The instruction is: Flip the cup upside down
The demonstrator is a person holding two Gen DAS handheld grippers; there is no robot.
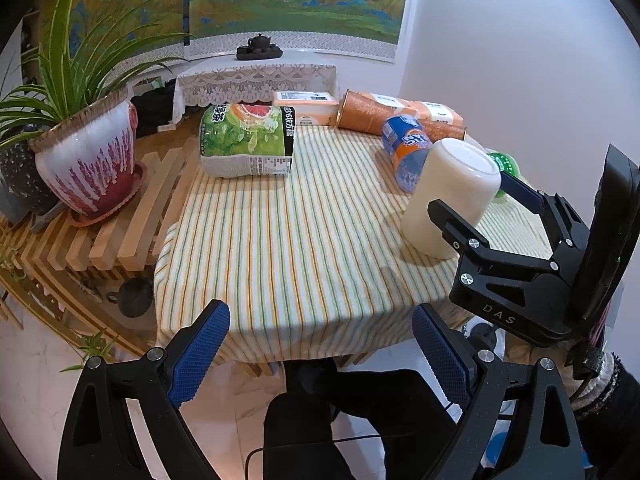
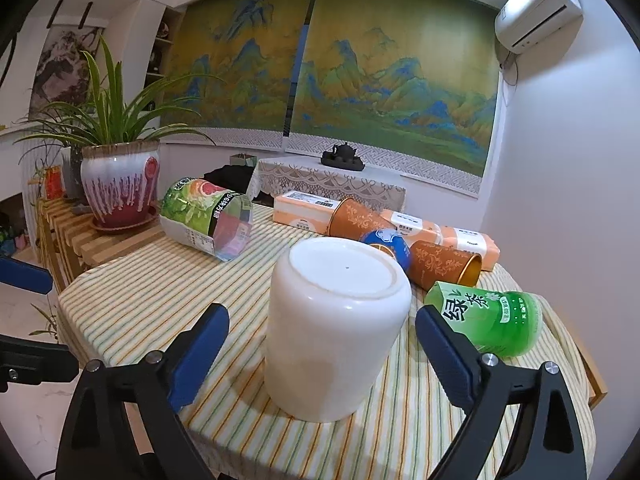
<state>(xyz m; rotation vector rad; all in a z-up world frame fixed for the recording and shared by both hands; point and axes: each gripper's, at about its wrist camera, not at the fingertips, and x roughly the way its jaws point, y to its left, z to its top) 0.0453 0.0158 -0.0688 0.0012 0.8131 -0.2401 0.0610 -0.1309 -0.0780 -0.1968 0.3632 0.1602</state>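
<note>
Cup: your white cup [image 2: 336, 328] stands upside down, bottom up, on the striped tablecloth [image 2: 160, 300].
Right gripper: your right gripper [image 2: 322, 354] is spread wide, one finger on each side of the cup, not touching it.
Left gripper: your left gripper [image 1: 320, 354] is wide too and holds nothing, near the table's front edge.
Close by: a green bottle [image 2: 490, 320] lies just right of the cup.

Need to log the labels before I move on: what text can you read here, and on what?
"绿茶": green bottle lying right of the white cup.
"DAS": body of the right gripper.
"6块方糖": black strip on the big green bottle.
Blue-and-orange can, orange boxes: print too blurred to read.
</note>
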